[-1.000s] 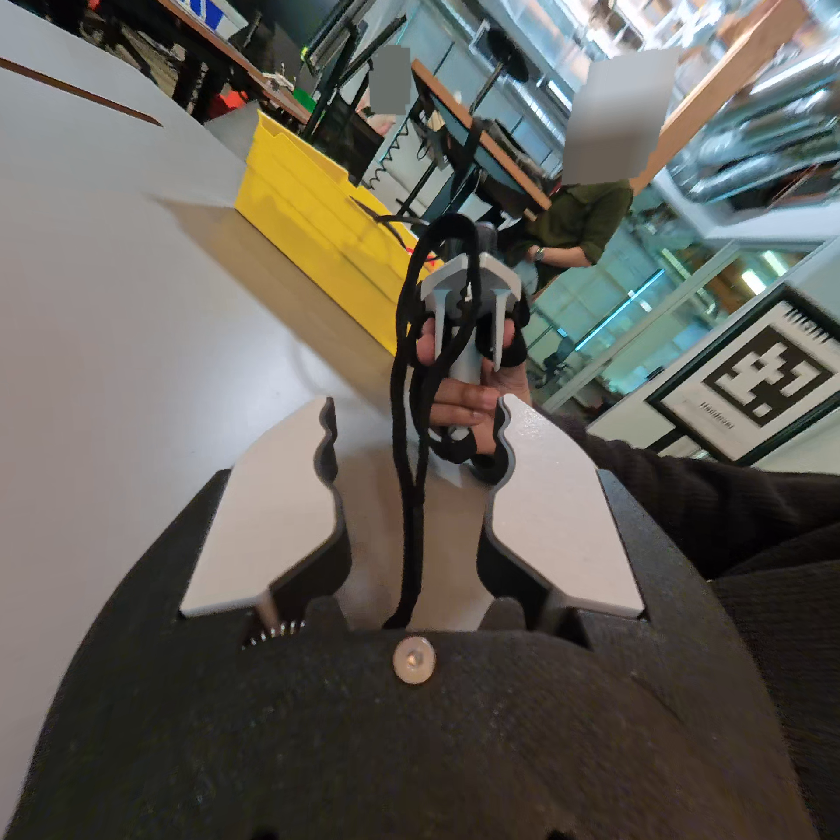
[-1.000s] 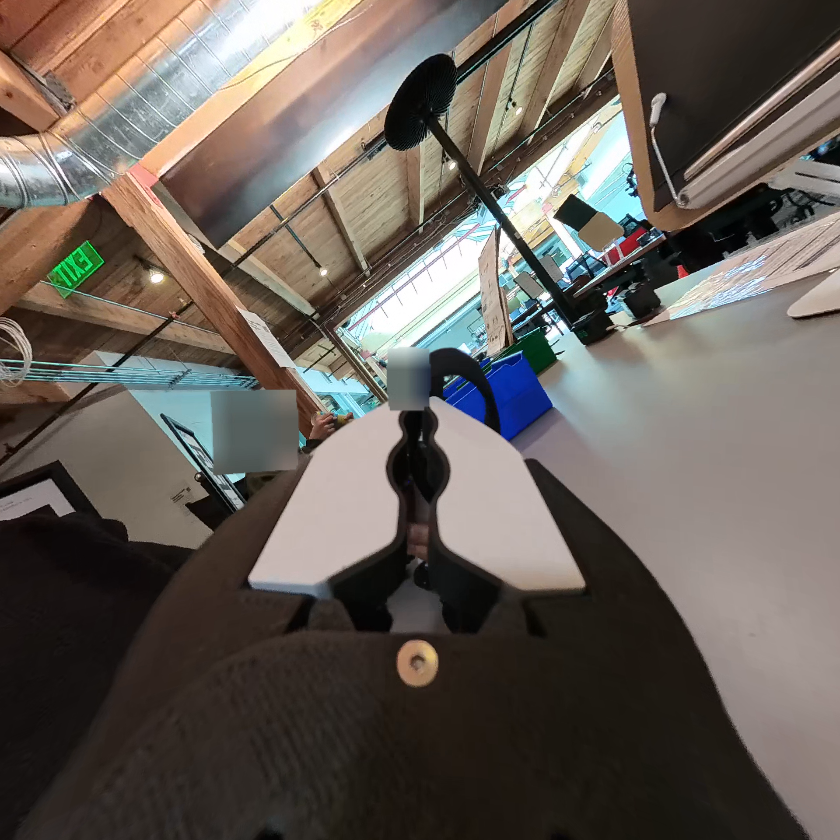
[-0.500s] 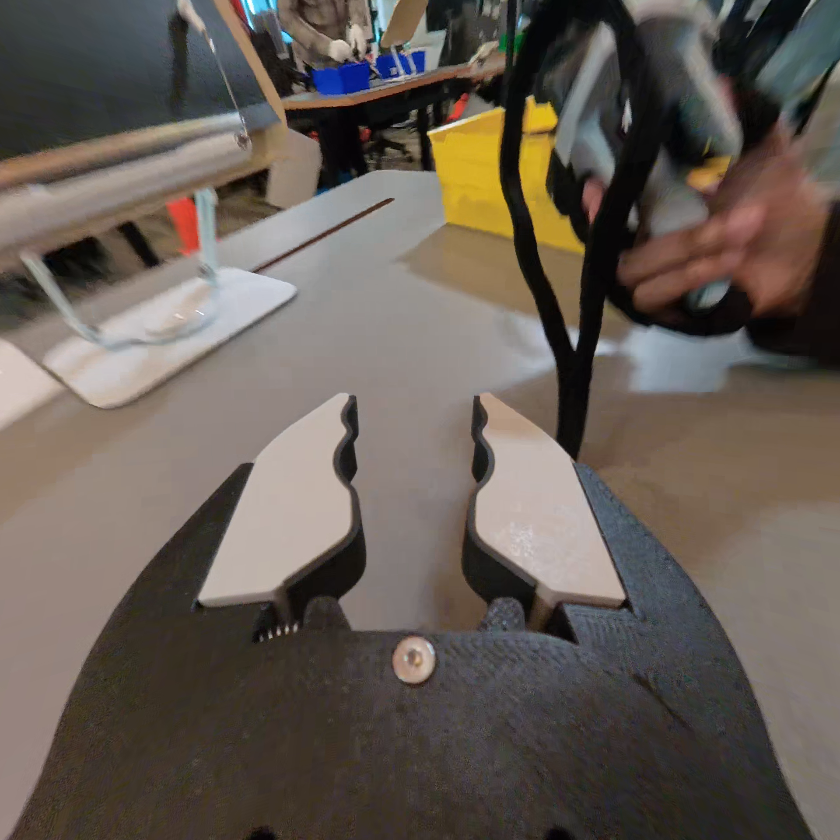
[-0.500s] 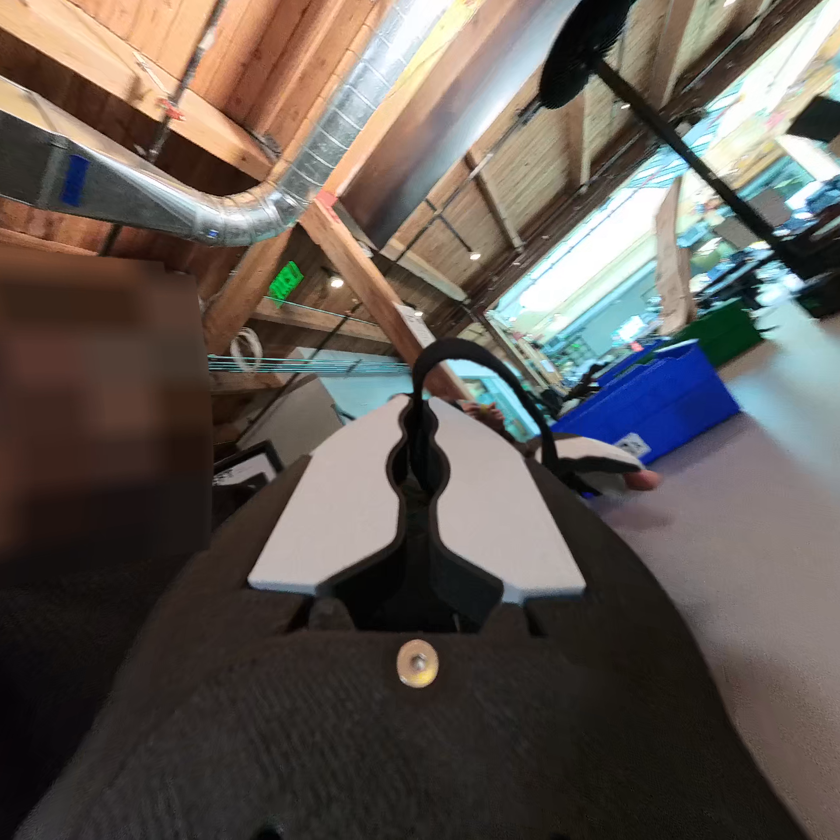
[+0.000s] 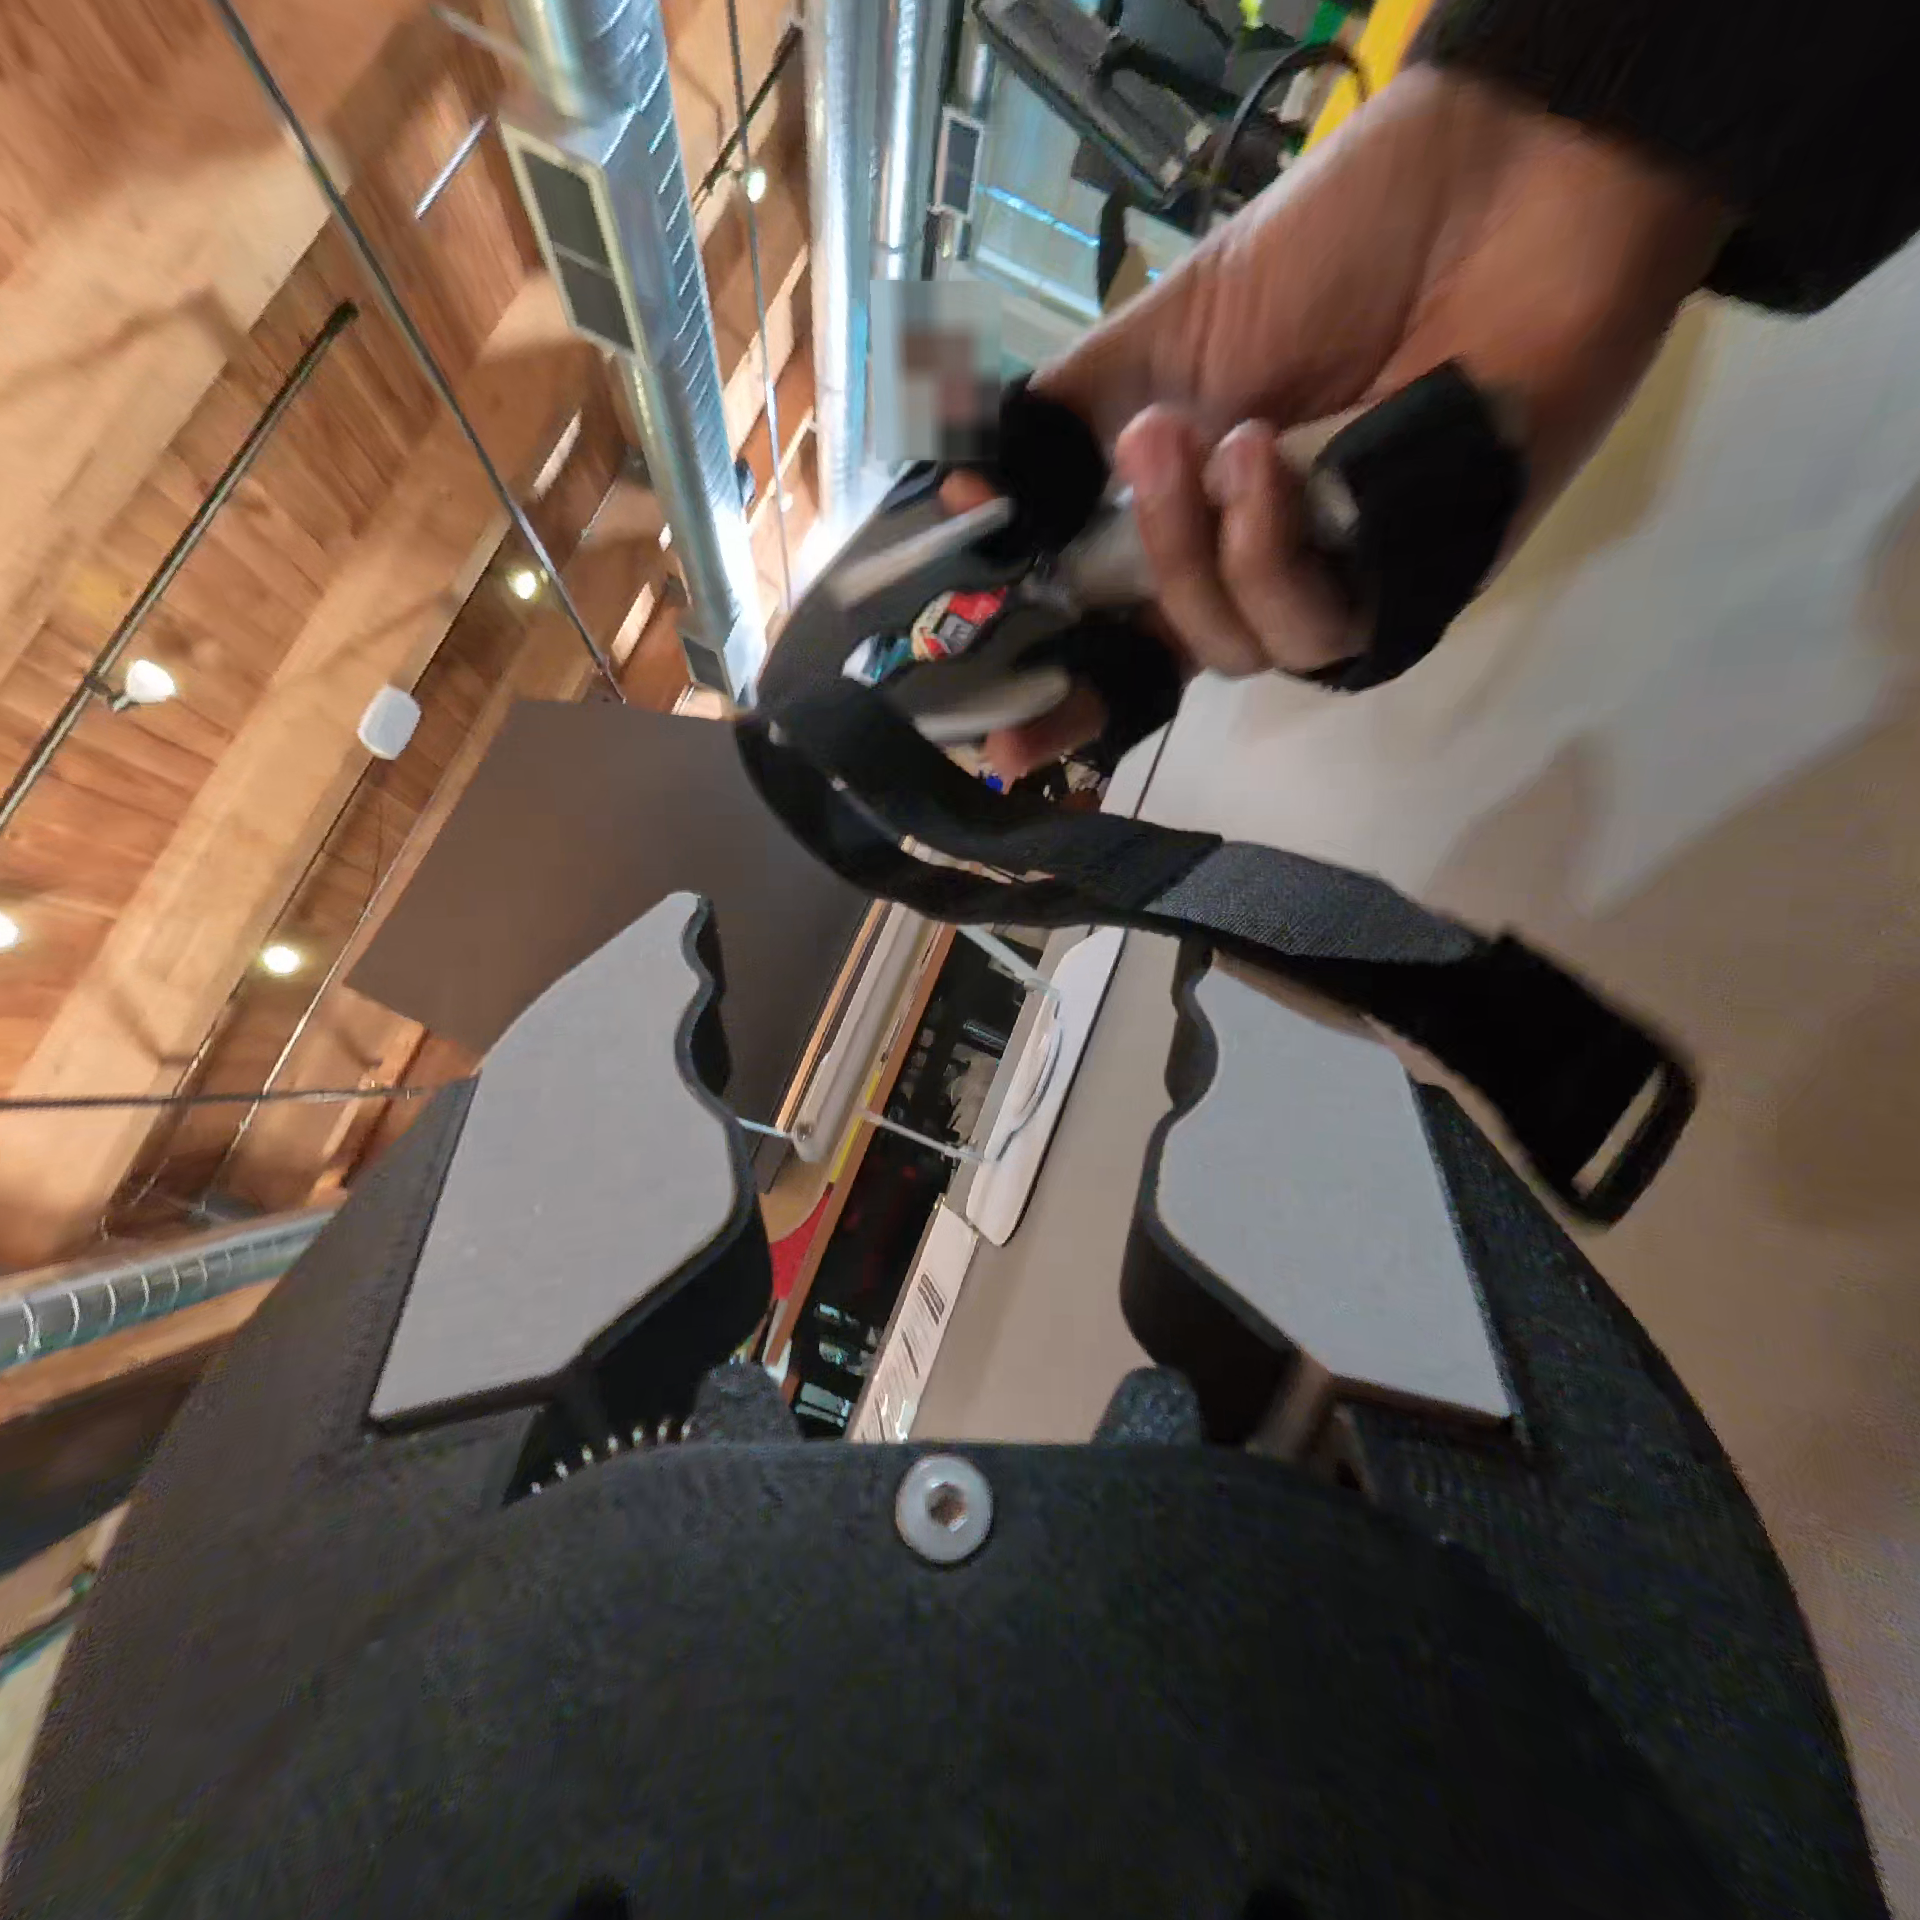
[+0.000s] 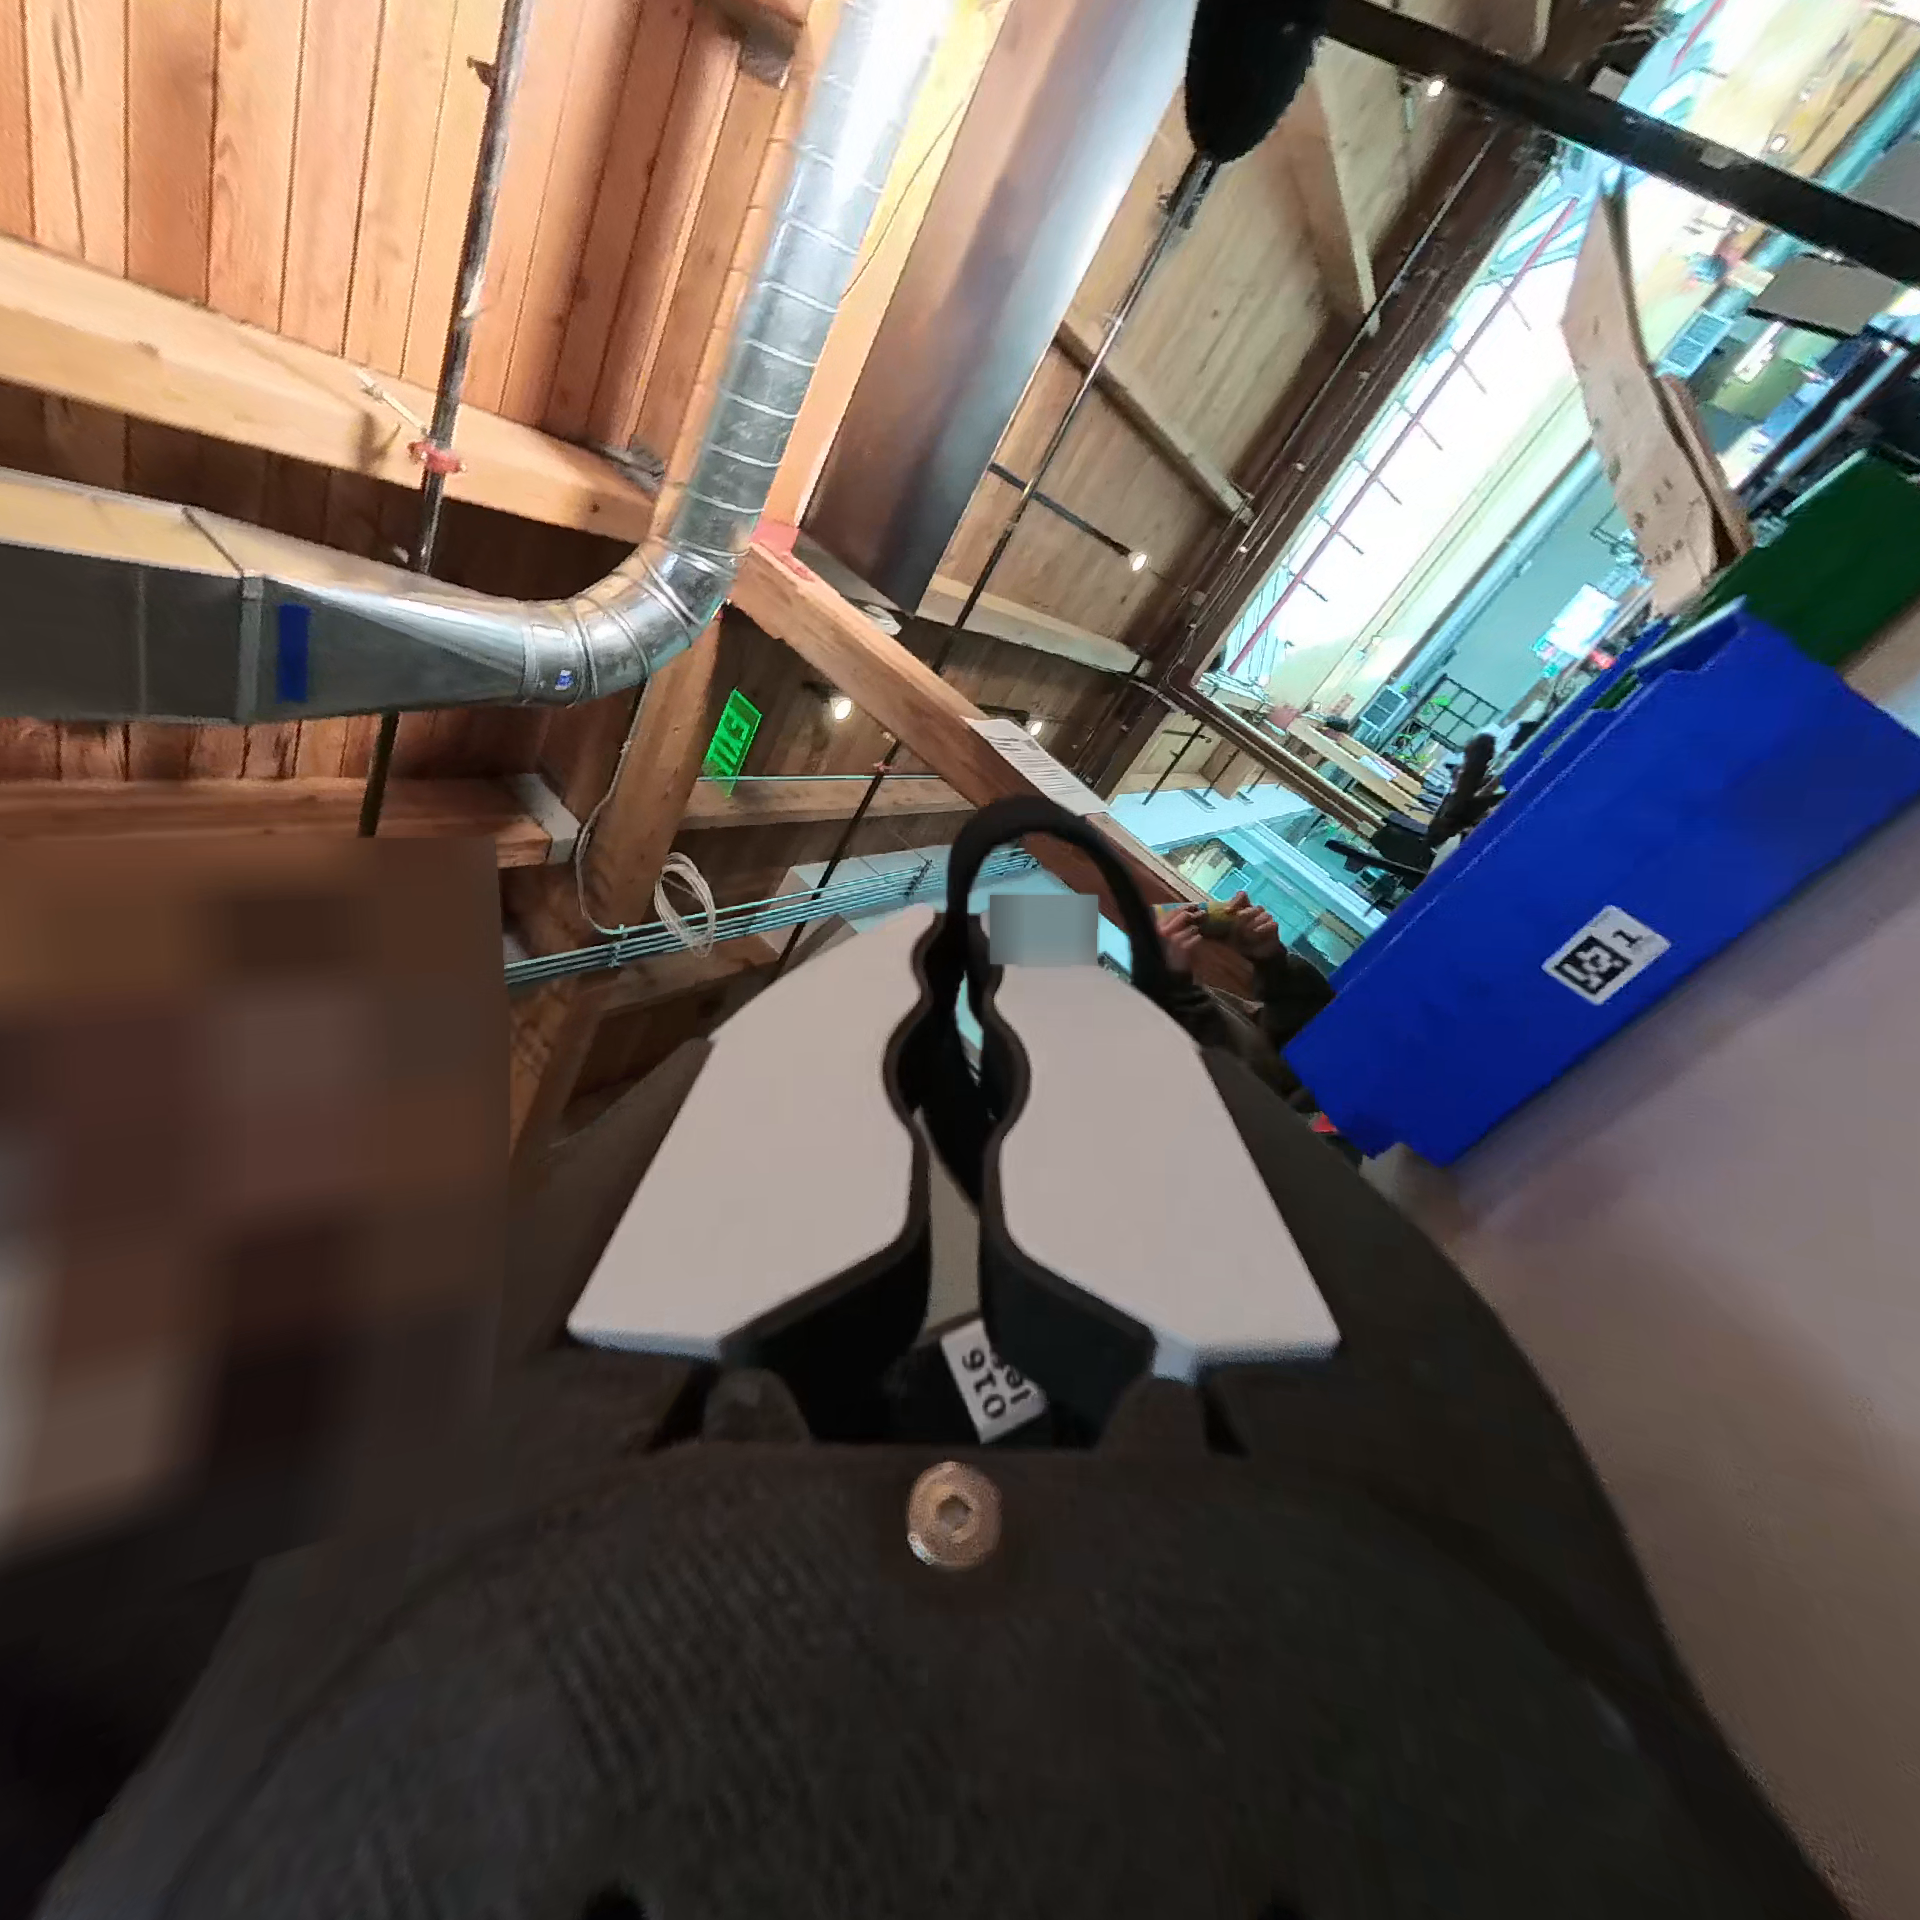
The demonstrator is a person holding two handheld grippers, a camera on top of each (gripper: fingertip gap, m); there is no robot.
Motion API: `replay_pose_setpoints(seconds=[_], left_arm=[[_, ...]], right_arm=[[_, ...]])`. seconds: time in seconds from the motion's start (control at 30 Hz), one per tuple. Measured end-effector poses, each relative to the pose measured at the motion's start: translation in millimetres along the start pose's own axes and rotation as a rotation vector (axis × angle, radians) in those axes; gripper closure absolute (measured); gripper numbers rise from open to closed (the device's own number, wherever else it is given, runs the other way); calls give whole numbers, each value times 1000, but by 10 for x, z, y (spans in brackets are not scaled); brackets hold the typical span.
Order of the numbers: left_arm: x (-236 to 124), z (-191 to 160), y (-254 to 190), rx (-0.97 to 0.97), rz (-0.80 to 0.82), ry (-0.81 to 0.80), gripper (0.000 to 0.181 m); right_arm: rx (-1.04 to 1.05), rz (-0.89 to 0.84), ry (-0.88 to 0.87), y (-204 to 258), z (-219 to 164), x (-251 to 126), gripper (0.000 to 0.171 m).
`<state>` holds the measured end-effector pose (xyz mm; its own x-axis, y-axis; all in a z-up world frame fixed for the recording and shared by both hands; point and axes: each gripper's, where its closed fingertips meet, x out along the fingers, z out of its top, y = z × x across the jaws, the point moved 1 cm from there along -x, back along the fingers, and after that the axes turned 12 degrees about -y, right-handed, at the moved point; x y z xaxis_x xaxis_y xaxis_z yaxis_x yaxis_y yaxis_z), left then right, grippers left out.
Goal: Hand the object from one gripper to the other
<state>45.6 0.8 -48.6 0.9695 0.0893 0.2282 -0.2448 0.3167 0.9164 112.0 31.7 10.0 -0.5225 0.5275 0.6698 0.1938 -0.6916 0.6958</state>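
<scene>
While the right tongs (image 6: 961, 971) stay clamped on a black strap (image 6: 951, 1091), its loop arching past their tips, the left tongs (image 5: 940, 961) stand wide apart. Beyond the left tongs, the strap's buckled end (image 5: 1351, 956) crosses one finger; a hand (image 5: 1351, 343) grips the other tool. Right of the strap, a blue bin (image 6: 1621, 914) bearing a printed tag sits on the grey worktop (image 6: 1714, 1299); silver ductwork (image 6: 727, 416) runs under timber ceiling.

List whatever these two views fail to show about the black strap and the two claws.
- Left wrist view: motion blur smears the right claw and the hand holding it, so its grip on the black woven strap is unreadable.
- Left wrist view: the open left claw shows no contact with the strap; its depth is unclear.
- Right wrist view: the right claw's white fingers hide the strap's pinched section.
</scene>
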Motion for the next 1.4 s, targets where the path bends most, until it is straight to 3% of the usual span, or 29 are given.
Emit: replay_pose_setpoints(seconds=[0.03, 0.3, 0.47, 0.63, 0.9, 1.13, 1.4], left_arm=[[5, 51, -79, 22, -37, -9, 101], [49, 334, -381, 59, -140, -77, 175], [72, 265, -266, -6, -90, -58, 176], [78, 45, 94, -350, 71, -33, 176], [55, -452, 520, -1072, 253, -76, 177], [168, -660, 417, -1305, 132, -61, 176], [150, -599, 326, -1652, -128, -170, 177]], right_arm=[[17, -14, -6, -51, 3, 4, 168], [11, -141, 0, -301, 3, -54, 165], [-18, -221, -38, -419, 31, -118, 137], [-101, -266, -68, -405, 122, -219, 113], [-404, -368, 35, -297, 34, -368, 114], [-804, -467, 193, -223, -44, -489, 122], [-1007, -517, 422, -421, -184, -603, 117]])
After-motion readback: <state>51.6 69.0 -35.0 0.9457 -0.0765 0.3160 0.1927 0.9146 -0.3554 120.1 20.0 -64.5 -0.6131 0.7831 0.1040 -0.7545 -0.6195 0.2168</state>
